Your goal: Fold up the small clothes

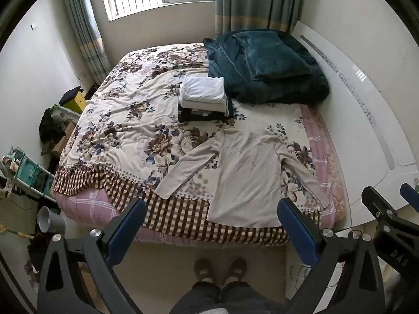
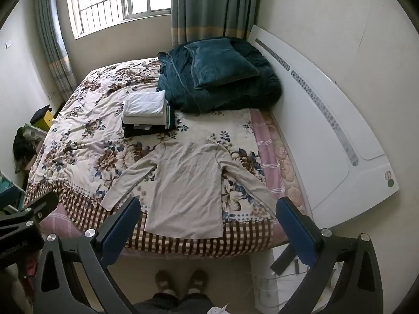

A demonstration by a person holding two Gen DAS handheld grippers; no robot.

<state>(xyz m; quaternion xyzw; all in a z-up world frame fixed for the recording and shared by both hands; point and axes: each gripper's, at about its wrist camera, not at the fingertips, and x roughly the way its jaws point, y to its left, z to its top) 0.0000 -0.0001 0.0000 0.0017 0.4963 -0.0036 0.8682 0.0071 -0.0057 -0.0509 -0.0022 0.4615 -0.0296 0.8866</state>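
A beige long-sleeved shirt lies spread flat on the bed's near edge, sleeves out to both sides; it also shows in the right wrist view. A stack of folded clothes, white on top and dark below, sits further back on the bed. My left gripper is open and empty, held above the floor in front of the shirt's hem. My right gripper is open and empty, also short of the hem. The right gripper shows at the right edge of the left wrist view.
A floral quilt covers the bed. A dark green duvet with a pillow lies at the headboard. A grey bin and cluttered shelves stand on the left floor. The person's feet are below.
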